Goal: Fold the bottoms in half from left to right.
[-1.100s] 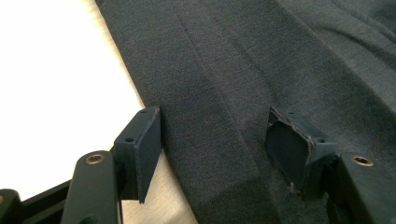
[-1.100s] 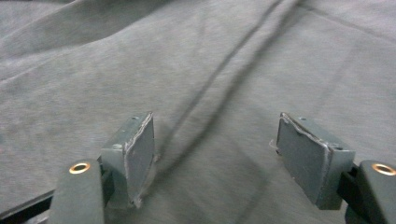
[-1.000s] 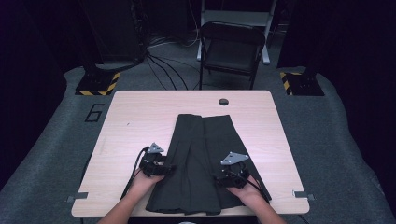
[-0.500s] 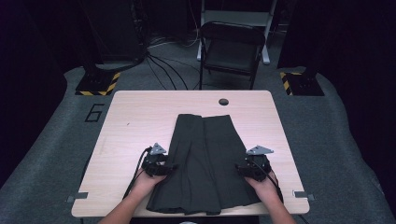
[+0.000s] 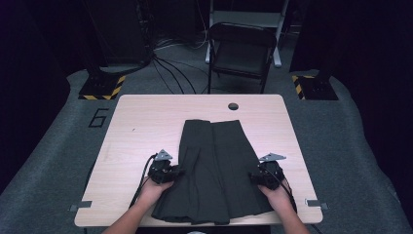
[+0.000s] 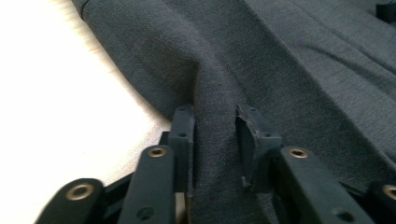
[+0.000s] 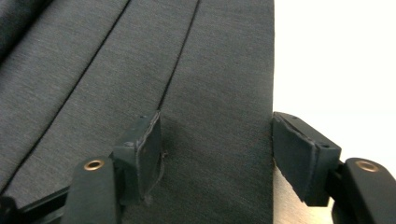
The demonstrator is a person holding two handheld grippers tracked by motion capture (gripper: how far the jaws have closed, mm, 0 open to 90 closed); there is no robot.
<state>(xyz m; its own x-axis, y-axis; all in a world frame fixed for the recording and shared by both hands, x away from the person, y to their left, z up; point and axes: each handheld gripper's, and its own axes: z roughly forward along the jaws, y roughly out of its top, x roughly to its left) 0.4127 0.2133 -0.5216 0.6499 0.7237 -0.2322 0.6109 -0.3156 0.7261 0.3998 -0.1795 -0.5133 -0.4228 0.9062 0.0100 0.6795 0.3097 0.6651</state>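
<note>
The dark grey pleated fabric skirt point(image 5: 214, 170) hides the light wooden desk point(image 5: 146, 126) beneath; left gripper point(image 6: 215, 140) pinches a raised fold, right gripper point(image 7: 217, 149) spread wide over its edge.

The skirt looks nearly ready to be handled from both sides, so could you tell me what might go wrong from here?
1. The left gripper pinches a raised ridge of the skirt, not its edge. Pulling may bunch the cloth or let it slip out.
2. The right gripper is open, astride the skirt's right edge. It might close on only a thin strip or scrape the table.
3. The hem lies close to the table's near edge, so an uneven tug could drag it off.
</note>
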